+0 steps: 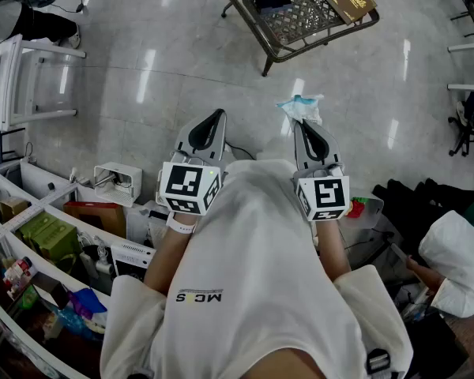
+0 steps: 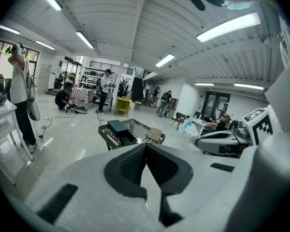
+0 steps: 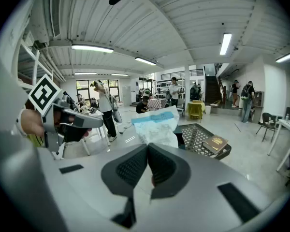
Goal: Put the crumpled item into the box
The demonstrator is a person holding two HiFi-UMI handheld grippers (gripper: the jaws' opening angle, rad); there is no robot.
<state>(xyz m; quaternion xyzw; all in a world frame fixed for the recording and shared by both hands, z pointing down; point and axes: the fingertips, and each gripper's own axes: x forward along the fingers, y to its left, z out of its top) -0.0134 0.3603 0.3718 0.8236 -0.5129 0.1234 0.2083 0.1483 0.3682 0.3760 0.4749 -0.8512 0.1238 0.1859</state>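
Person stands on a pale glossy floor point(image 1: 182, 61), both arms held out ahead

Right hand-held gripper point(image 1: 303, 123) – jaws shut on the crumpled item point(image 3: 156, 127), a white sheet or wrapper with a blue band. It is pinched at its lower edge, and the rest stands up loose above the tips. The item is in the air, well short of the target

Left hand-held gripper point(image 2: 146, 145) – jaws pressed together with nothing between them, held level beside the right one and apart from it

The box point(image 2: 118, 129) is dark, seemingly open-topped, with a teal part that may be its lid. It sits on a low wire-mesh rack point(image 1: 300, 14) ahead of the person. A brown book point(image 1: 350, 2) lies on the same rack, near the box but not touching it

Handling, as judged:
- The item looks very light, thin and soft, and will crush further rather than resist
- Little grip force is needed, but the pinch is narrow and on one edge, so the free part may flap or catch on the box rim
- A bunched, thicker fold gives the best hold, since a single layer could slide out
- It is not fragile, and a drop from just over the opening should do

Step in hand: carrying toward the rack, with the item not yet over the box
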